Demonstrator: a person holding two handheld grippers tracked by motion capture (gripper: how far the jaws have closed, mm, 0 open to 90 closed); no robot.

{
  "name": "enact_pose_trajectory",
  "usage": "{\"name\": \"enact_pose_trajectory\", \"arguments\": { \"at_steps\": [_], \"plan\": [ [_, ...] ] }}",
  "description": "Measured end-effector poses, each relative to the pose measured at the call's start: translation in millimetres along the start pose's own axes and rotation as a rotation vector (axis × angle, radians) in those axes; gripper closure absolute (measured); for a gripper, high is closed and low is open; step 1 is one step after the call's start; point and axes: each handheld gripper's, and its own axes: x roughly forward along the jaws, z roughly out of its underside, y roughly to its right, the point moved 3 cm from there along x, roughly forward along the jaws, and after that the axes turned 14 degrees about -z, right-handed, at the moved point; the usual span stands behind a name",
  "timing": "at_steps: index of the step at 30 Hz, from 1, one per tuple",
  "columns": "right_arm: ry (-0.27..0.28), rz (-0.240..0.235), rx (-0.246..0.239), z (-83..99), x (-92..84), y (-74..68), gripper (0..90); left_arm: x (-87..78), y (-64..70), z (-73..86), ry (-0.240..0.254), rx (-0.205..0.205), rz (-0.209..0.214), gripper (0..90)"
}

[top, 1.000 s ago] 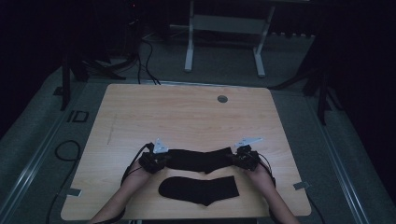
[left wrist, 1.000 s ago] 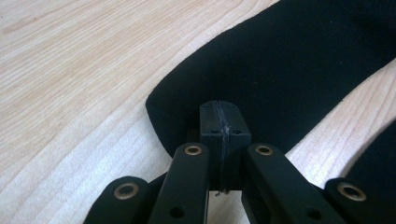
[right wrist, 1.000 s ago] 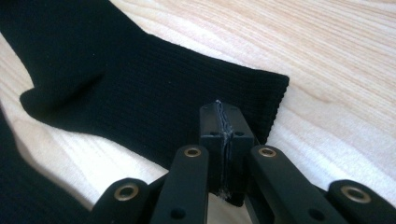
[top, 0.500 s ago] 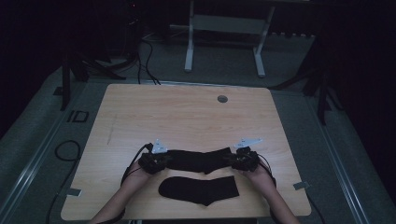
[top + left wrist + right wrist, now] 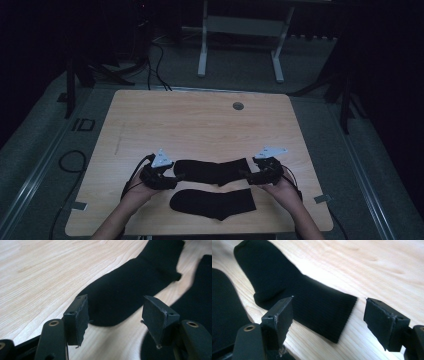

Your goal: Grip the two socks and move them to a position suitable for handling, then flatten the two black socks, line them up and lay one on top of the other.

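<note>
Release step: both tongs have just been opening, nothing between the jaws. Left tongs (image 5: pixel 176 176) and right tongs (image 5: pixel 246 173) stand released at opposite ends of the far black knitted sock (image 5: pixel 212 171), flat on the light wooden surface (image 5: pixel 200 125). Next move likely calls for regrasping the near black sock (image 5: pixel 212 202), just behind both tongs.

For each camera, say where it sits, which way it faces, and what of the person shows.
High view: above the near edge, looking forward and down at the table; forearms, left gripper and right gripper show.
Left gripper view: along its open jaws at the far sock.
Right gripper view: along its open jaws at that sock's cuff.
All three share this sock.
</note>
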Motion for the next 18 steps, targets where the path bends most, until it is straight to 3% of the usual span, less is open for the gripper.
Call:
{"name": "enact_pose_trajectory", "arguments": {
  "at_steps": [1, 2, 3, 4, 9, 15, 18],
  "plan": [
    [0.005, 0.015, -0.003, 0.7, -5.9, -2.5, 30.1, -3.5, 1.1, 0.6, 0.002, -0.001, 0.011, 38.2],
    [-0.014, 0.0, 0.002, 1.8, -10.2, -4.2, 33.7, -6.7, 2.2, 1.4, 0.003, 0.0, 0.012, 37.4],
    [-0.011, 0.0, 0.014, 2.6, -14.3, -5.6, 30.2, -6.7, 2.2, 1.4, 0.003, 0.0, 0.012, 36.2],
    [0.015, 0.005, 0.013, 4.5, -21.4, -9.6, 31.5, -11.1, 4.5, 3.0, 0.003, -0.009, 0.025, 36.2],
    [0.026, 0.008, 0.02, 16.7, -36.4, -25.8, 33.1, -22.7, 13.5, 11.4, -0.002, -0.033, 0.051, 34.6],
    [-0.033, 0.004, 0.047, 34.5, -32.9, -37.6, 40.4, -24.1, 24.2, 27.6, -0.051, -0.068, 0.073, 34.6],
    [-0.061, 0.004, 0.065, 47.3, -28.8, -41.6, 44.2, -21.7, 32.1, 37.6, -0.089, -0.054, 0.077, 34.7]
  ]
}}
